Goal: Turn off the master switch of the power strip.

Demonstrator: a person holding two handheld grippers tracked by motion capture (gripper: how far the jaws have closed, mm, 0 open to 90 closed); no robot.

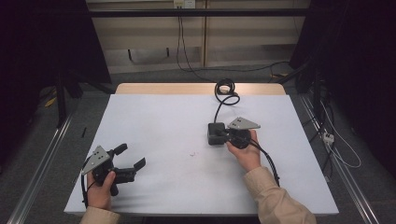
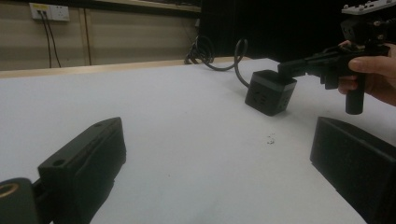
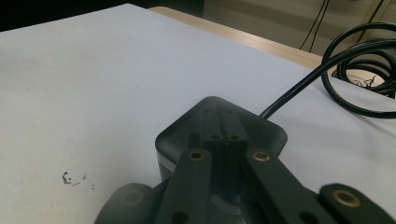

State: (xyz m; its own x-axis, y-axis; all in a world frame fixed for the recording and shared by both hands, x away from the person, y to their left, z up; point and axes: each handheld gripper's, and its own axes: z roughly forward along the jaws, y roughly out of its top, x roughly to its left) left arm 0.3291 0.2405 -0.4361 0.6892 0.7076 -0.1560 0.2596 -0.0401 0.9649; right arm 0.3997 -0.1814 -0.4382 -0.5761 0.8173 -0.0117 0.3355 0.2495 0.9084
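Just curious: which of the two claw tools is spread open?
The left gripper, near the table's front-left corner; its jaws gape apart. The right gripper is closed over the black box.

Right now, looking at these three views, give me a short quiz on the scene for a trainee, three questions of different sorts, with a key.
1. True or false: the left gripper has its jaws spread apart with nothing between them.
2. Multiple choice: the right gripper has its closed jaw tips A) over the top of the black box, B) at the coiled cable, C) at the small dark specks.
3. Fill in: the cable from the black box runs to a coil at the table's ____ edge.

Key: 1 true. 2 A. 3 far, where bare wood shows beyond the white sheet.
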